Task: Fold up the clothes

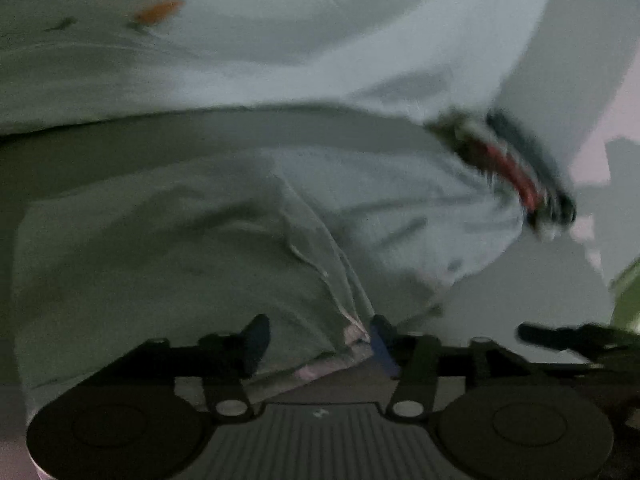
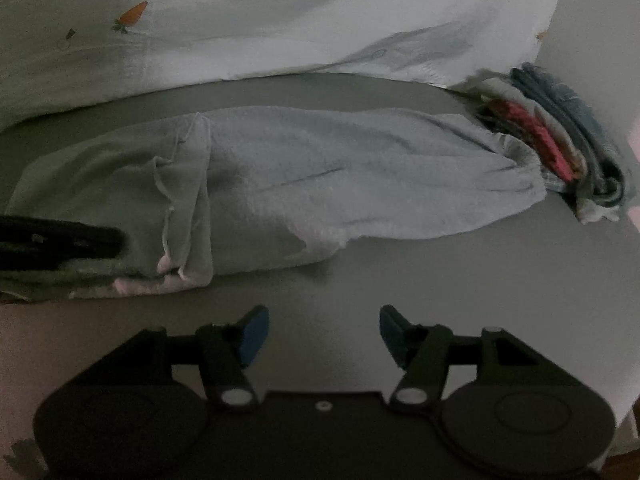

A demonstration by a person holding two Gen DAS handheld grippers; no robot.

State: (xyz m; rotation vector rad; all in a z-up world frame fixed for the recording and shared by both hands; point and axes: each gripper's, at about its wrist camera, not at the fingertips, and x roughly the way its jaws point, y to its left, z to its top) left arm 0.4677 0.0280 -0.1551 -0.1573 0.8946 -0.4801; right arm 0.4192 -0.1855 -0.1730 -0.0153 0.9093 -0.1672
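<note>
A pale grey-green garment (image 2: 280, 184) lies crumpled on the grey surface, with a pink lining showing at its near edge (image 2: 152, 284). In the left wrist view the same garment (image 1: 200, 240) fills the middle. My left gripper (image 1: 316, 340) has its jaws apart, and the garment's edge lies between the blue pads, against the right one (image 1: 382, 344). The left gripper's dark body also shows in the right wrist view (image 2: 60, 244), at the garment's left end. My right gripper (image 2: 320, 332) is open and empty over bare surface, just in front of the garment.
A large white cloth with a small carrot print (image 2: 134, 14) lies behind the garment. A stack of folded clothes in red, white and blue (image 2: 560, 148) sits at the right, touching the garment's far end. Grey surface (image 2: 440, 280) lies in front.
</note>
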